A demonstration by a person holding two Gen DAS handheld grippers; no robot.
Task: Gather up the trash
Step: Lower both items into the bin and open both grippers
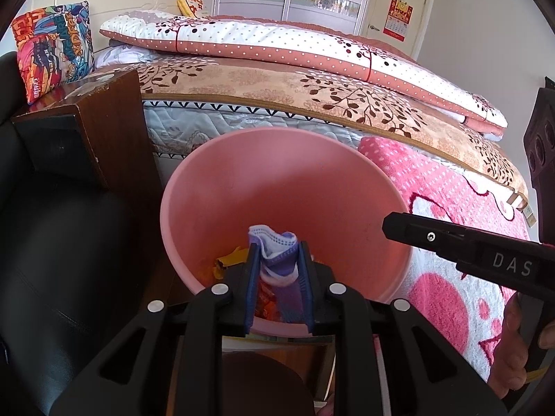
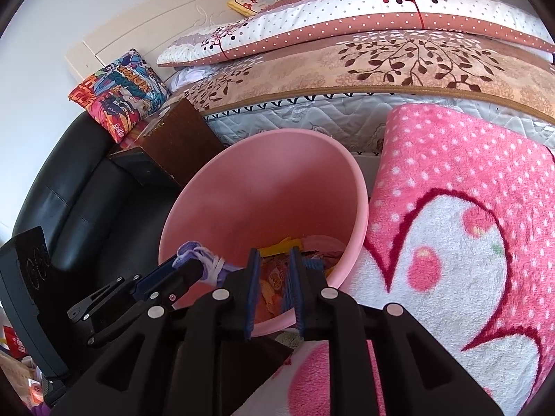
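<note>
A pink bin (image 1: 277, 131) stands on the floor beside the bed, with yellow and orange wrappers (image 2: 274, 277) lying at its bottom. My left gripper (image 1: 278, 244) hangs over the bin's near rim, shut on a crumpled white and purple face mask (image 1: 277, 267) that fills the gap between its blue pads. From the right wrist view the same mask (image 2: 204, 256) sticks out of the left gripper (image 2: 194, 263). My right gripper (image 2: 274, 251) is over the bin's (image 2: 277, 135) near edge, its pads a narrow gap apart with nothing between them. It reaches in from the right (image 1: 386, 223).
A pink and white fleece blanket (image 1: 451, 208) hangs off the bed right of the bin. A dark wooden nightstand (image 1: 114, 131) and a black leather seat (image 1: 69, 242) crowd the left side. A colourful cushion (image 1: 52, 48) sits on the nightstand. A person's hand (image 1: 513, 346) holds the right gripper.
</note>
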